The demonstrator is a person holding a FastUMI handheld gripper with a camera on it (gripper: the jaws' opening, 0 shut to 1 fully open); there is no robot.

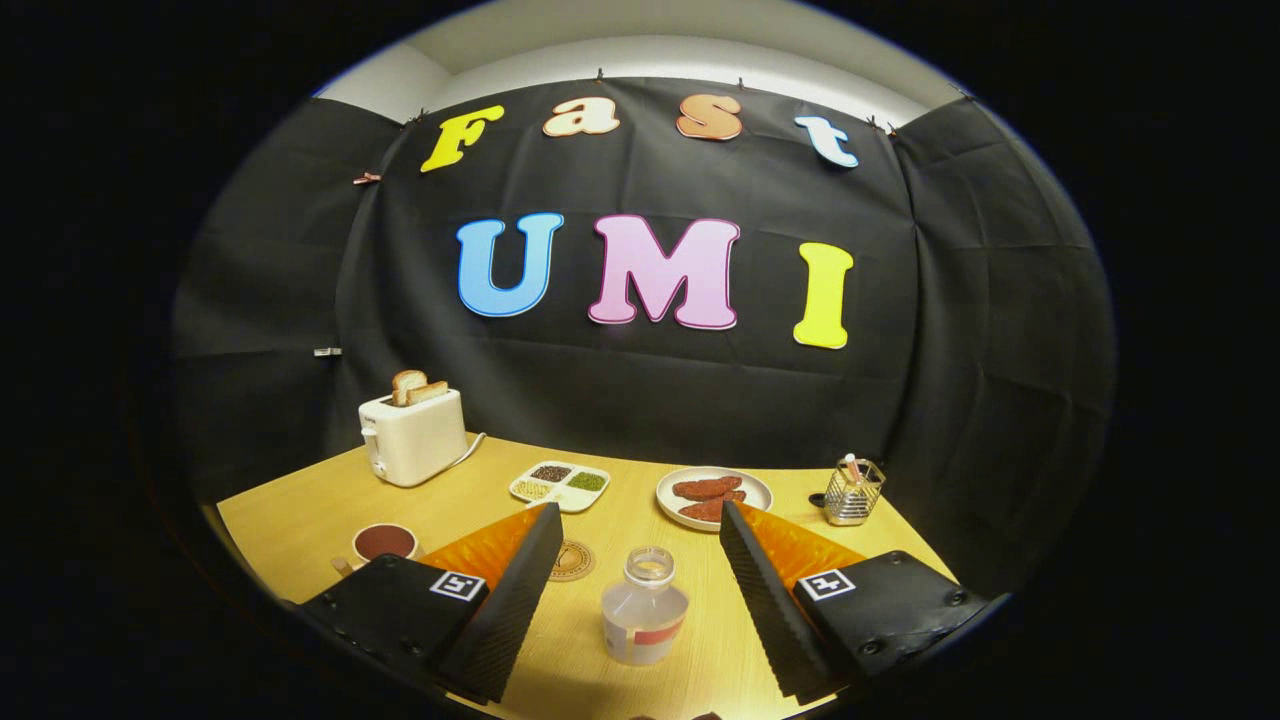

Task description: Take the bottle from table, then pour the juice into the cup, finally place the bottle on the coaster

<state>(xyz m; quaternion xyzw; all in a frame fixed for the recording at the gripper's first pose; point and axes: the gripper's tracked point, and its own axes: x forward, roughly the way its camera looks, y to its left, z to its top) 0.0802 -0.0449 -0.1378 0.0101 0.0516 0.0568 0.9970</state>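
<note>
Tongs (636, 590) hang spread wide over the tabletop (300, 515) near its front edge, bottle (645, 608) upright between them, untouched; best to centre on its body, then close evenly, with cup (384, 542) and coaster (571, 560) leftward

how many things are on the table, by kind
bottle, uncapped, between the open jaws: 1
cup: 1
coaster: 1
toaster with toast: 1
divided dish: 1
plate of food: 1
wire holder: 1
total: 7
</note>
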